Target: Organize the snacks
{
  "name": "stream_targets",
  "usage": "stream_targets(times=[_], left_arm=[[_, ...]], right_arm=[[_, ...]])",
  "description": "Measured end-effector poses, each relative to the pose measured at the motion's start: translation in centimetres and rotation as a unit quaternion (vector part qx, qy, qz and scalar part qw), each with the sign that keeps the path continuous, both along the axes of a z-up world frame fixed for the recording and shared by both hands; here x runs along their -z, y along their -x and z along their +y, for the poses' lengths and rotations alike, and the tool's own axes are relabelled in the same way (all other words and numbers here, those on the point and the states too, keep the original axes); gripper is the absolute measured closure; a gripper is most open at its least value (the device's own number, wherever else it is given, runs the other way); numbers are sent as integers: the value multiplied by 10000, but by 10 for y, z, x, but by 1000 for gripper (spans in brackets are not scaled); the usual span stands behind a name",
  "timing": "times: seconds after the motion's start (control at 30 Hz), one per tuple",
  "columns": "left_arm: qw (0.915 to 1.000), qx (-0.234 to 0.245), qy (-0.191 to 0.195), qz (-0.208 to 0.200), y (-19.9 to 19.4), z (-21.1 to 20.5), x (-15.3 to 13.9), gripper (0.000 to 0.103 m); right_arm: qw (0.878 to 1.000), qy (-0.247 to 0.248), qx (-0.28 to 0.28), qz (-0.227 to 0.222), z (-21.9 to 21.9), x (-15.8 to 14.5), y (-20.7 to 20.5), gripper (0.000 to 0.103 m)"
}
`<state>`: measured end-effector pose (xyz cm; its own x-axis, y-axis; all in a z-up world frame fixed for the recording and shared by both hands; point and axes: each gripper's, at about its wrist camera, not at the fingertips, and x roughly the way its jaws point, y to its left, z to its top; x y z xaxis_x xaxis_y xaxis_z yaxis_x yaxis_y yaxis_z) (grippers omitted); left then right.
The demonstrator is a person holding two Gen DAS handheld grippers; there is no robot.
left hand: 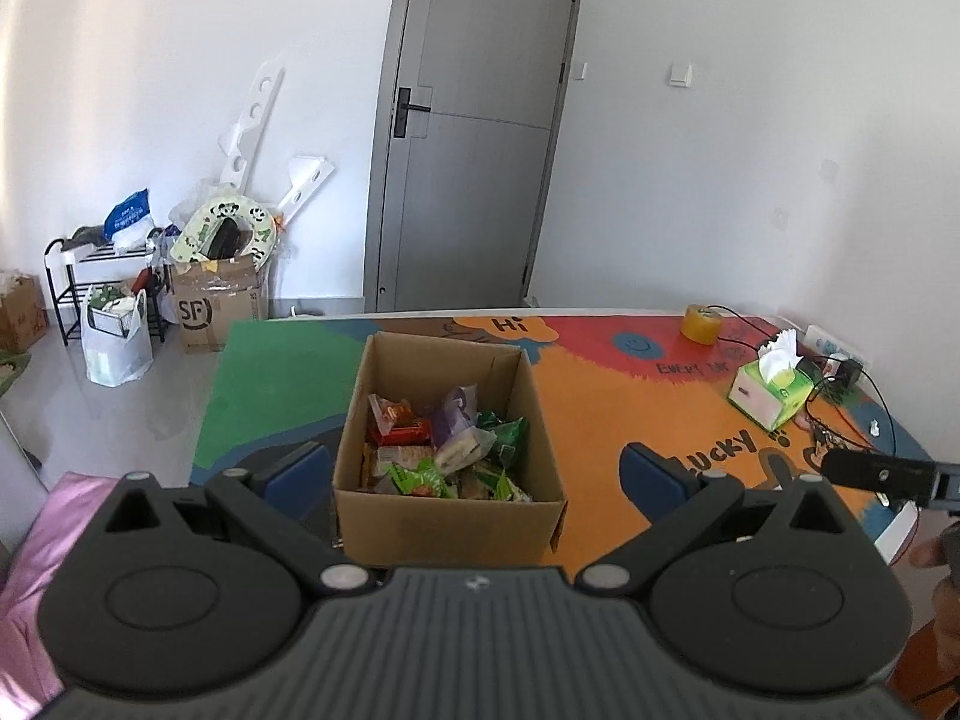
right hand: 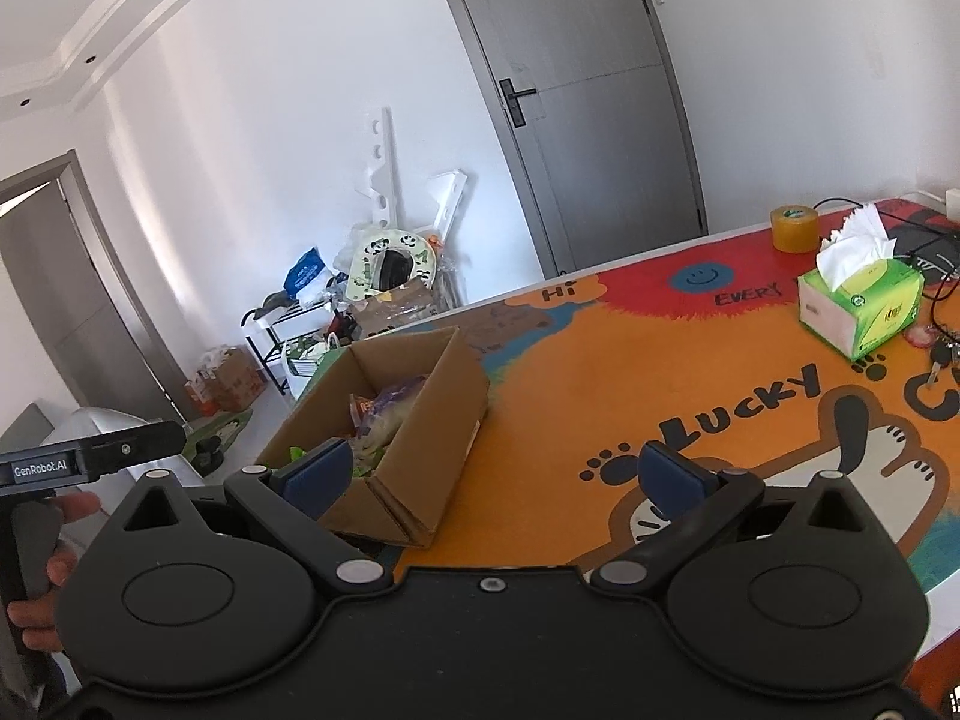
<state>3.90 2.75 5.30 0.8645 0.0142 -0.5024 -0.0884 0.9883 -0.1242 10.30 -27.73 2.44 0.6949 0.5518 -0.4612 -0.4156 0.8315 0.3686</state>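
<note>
An open cardboard box stands on the colourful table mat, filled with several snack packets in green, red, purple and clear wrappers. My left gripper is open, held near the box's front wall with its blue pads on either side and above the table. In the right wrist view the same box sits to the left, packets showing inside. My right gripper is open and empty, its left pad in front of the box's near corner, its right pad over the mat.
A green tissue box, a roll of yellow tape, keys and cables lie at the table's far right. The orange mat is bare between the box and them. A hand holds the left gripper's handle. Floor clutter sits by the grey door.
</note>
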Motion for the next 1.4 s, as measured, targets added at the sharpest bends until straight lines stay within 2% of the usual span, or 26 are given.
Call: stream_targets(times=[0.57,1.4], left_arm=[[9998,163,-94,-38,14,-3,-3,1],[9999,98,-100,9,19,4,2,1]], right_arm=[[9991,330,-186,-205,7,-13,21,0],[9989,358,-225,-190,7,-12,24,0]])
